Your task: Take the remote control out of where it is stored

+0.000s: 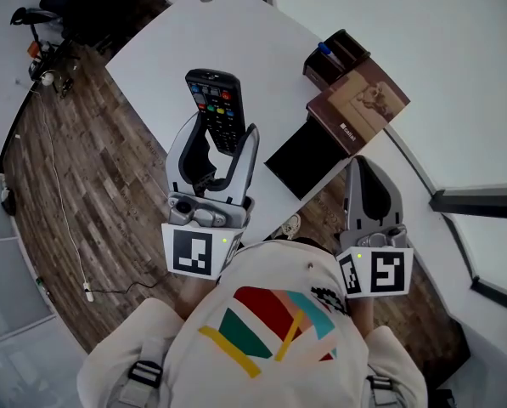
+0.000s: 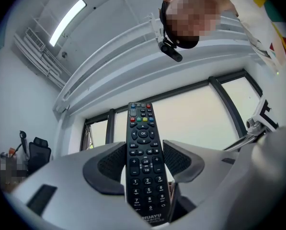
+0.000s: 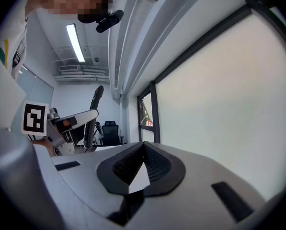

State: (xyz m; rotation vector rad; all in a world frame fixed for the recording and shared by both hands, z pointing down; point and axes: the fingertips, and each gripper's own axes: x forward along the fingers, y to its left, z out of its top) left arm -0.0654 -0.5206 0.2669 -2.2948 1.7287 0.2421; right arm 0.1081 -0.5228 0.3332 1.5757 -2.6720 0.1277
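Two-jaw left gripper: clamped on long black plastic remote control, centre-left of frame, over white rounded table.
Right gripper: jaws pressed together, nothing between, lower right of frame.

The remote control is long, thin and black. It has many small buttons, with red, green, yellow and blue ones near its far end. The left hand-held gripper squeezes it between its two jaws, up over the white tabletop, buttons facing up.
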